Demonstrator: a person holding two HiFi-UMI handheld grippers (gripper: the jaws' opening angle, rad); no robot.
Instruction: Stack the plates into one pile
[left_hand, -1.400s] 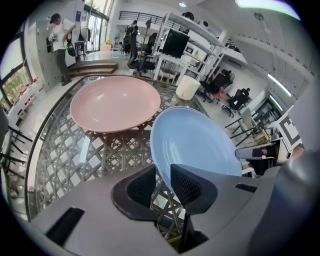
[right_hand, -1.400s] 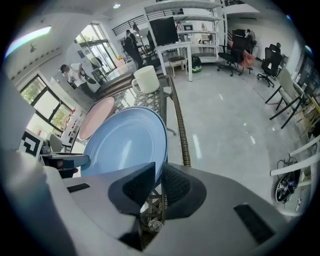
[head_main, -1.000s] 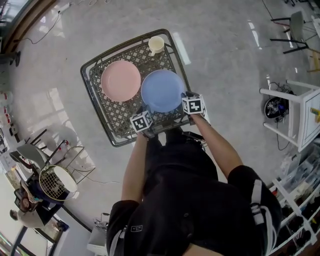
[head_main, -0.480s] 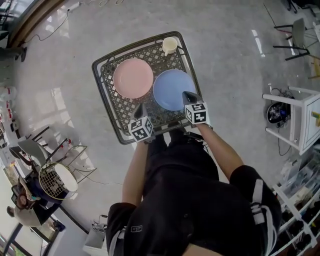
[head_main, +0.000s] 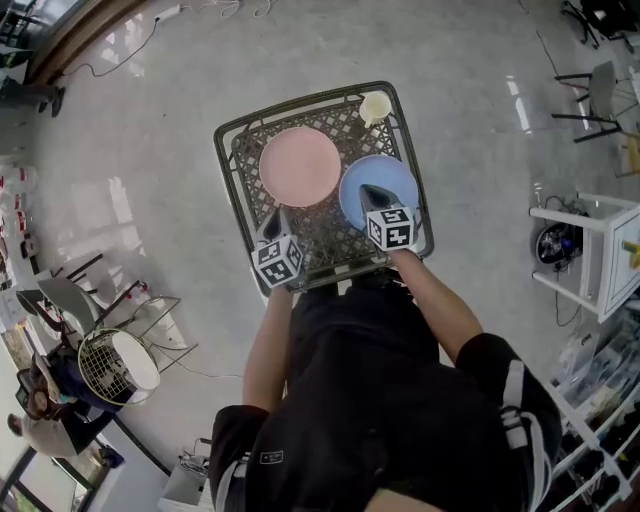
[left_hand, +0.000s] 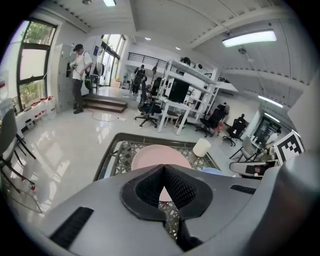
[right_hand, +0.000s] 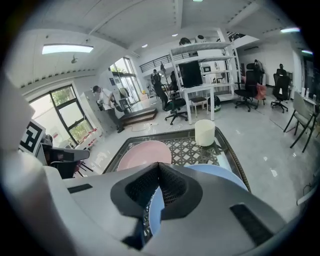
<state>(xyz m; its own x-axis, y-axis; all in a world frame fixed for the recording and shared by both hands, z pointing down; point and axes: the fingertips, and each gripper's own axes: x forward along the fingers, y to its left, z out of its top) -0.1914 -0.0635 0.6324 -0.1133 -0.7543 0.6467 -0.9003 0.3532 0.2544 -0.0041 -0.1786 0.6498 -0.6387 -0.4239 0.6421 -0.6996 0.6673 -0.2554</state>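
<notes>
A pink plate (head_main: 300, 166) and a blue plate (head_main: 378, 188) lie side by side on a dark lattice table (head_main: 238, 205). My left gripper (head_main: 274, 224) hangs over the lattice just short of the pink plate's near edge. Its jaws have just been closing and now meet, with nothing between them. In the left gripper view, the left gripper (left_hand: 162, 168) points at the pink plate (left_hand: 160, 155). My right gripper (head_main: 368, 193) hovers over the blue plate's near part, shut and empty. In the right gripper view, the right gripper (right_hand: 159, 165) has the blue plate (right_hand: 220, 175) under it.
A cream cup (head_main: 375, 106) stands at the table's far right corner, beyond the blue plate. A round wire basket (head_main: 115, 365) sits on the floor at the left and a white shelf cart (head_main: 600, 250) at the right. A person (left_hand: 79, 75) stands far off by the window.
Both grippers have lifted and drawn back from the blue plate's near edge toward the person. The left one's jaws have closed. Both plates lie where they were.
</notes>
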